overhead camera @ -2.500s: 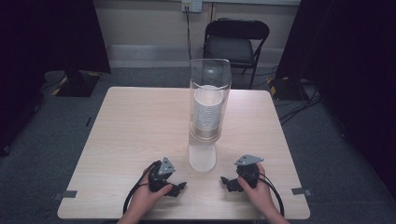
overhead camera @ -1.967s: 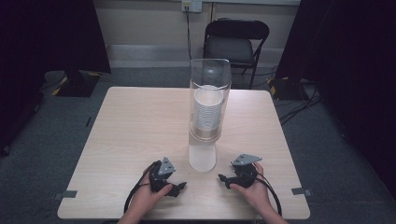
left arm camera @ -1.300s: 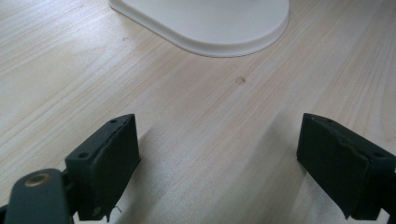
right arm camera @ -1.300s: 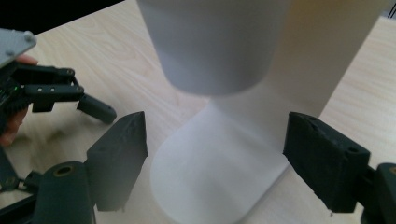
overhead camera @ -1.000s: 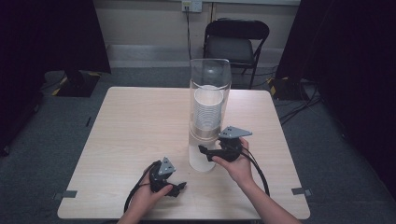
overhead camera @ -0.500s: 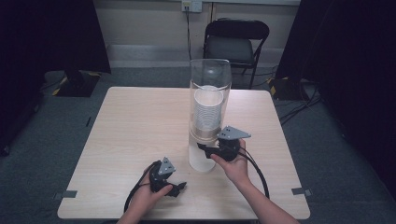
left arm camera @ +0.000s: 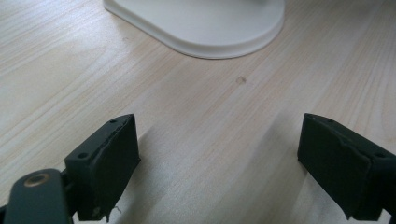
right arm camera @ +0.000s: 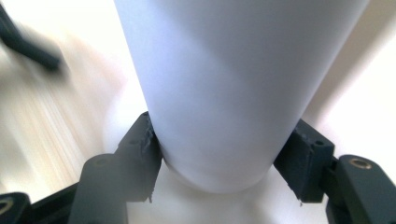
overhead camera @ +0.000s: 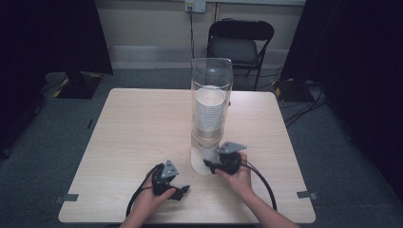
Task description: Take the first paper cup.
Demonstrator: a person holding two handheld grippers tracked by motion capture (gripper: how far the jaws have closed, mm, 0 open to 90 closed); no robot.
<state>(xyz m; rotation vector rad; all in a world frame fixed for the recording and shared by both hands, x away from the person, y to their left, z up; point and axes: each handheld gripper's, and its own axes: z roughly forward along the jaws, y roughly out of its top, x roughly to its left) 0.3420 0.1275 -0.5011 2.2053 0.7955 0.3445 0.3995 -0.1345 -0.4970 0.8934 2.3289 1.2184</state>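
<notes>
A tall clear dispenser tube (overhead camera: 212, 76) stands on a white base in the middle of the table and holds a stack of white cups (overhead camera: 210, 116). The lowest white cup (overhead camera: 201, 160) hangs out below the tube. My right gripper (overhead camera: 210, 165) is shut on that cup (right arm camera: 224, 84); its jaws have just been closing, and both pads (right arm camera: 142, 154) press on the cup's lower wall. My left gripper (overhead camera: 183, 192) rests on the table near the front edge. Its jaws (left arm camera: 219, 163) stand open with nothing between them, facing the dispenser's white base (left arm camera: 205, 23).
The light wooden table (overhead camera: 133, 133) has bare room left and right of the dispenser. A black folding chair (overhead camera: 240, 42) stands behind the far edge. Cables trail from both grippers toward the front edge.
My right gripper left the table at front right, went to the cup under the tube, shut on it and has sunk a little with it. The left gripper has stayed put.
</notes>
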